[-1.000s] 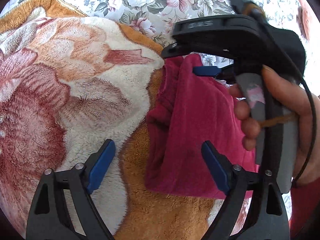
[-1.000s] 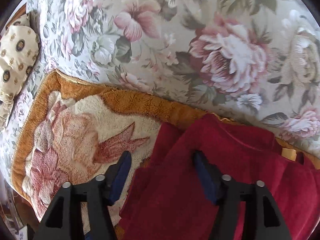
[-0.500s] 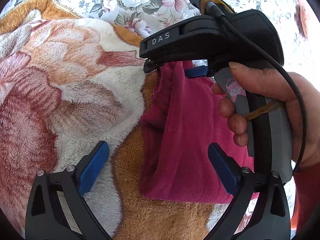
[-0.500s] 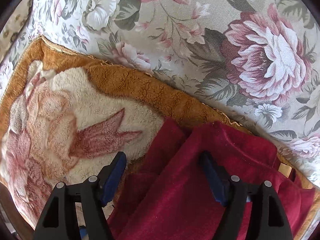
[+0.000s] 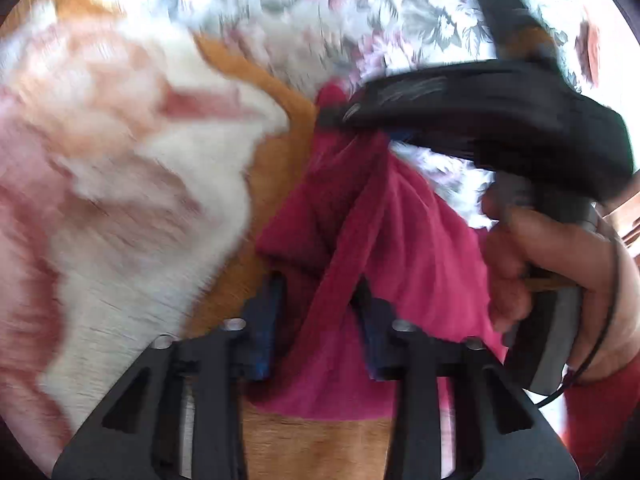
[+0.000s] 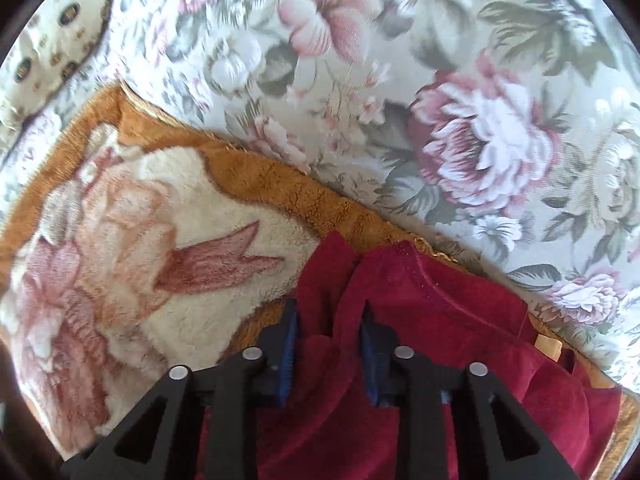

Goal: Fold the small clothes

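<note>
A fleecy blanket with cream and pink flowers and an orange border is filling the left of both views, lying over a floral bedspread that is running across the top. At lower centre of the left wrist view, the left gripper is closing its blue-padded jaws on a bunched fold of the magenta garment, which is rising from the blanket. At upper right, a hand is holding the right gripper. In the right wrist view, at lower centre, its jaws are closing on a ridge of the same cloth, which is spreading to the lower right.
</note>
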`<state>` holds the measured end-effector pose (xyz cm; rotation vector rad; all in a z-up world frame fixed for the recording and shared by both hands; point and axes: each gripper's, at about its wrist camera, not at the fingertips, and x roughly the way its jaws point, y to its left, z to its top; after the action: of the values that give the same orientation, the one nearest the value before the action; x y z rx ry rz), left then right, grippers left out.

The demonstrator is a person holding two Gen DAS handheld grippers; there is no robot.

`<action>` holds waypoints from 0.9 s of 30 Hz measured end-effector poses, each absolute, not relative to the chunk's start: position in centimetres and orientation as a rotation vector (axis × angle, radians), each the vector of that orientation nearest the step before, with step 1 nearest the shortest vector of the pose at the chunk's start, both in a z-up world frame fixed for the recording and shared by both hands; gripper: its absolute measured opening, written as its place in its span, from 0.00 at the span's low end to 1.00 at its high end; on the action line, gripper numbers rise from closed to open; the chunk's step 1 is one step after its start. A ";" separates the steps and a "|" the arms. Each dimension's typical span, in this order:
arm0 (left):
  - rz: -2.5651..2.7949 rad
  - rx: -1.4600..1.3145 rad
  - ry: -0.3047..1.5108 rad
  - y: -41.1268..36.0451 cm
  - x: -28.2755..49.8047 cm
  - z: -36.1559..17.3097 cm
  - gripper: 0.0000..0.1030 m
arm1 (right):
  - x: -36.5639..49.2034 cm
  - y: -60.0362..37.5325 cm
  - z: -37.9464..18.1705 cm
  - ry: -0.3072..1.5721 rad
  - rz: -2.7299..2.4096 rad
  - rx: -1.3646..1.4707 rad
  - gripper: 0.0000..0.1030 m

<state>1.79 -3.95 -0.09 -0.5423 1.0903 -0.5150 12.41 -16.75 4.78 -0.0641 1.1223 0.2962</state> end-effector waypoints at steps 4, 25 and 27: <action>-0.611 -0.515 0.992 -4.9 0.0 3.5 0.22 | 9.3 -22.1 9.5 1.023 0.353 0.087 0.20; -0.944 -0.037 1.091 -30.8 -7.6 6.6 0.22 | -3.1 -50.3 3.3 0.980 0.030 0.516 0.16; -0.950 -0.007 1.058 -29.8 -8.3 8.2 0.22 | -3.9 -51.4 3.9 0.948 0.048 0.609 0.20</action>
<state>-8.27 -29.81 8.21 -0.0073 1.0579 -0.9498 -3.93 -51.35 3.93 0.6092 0.9478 0.0476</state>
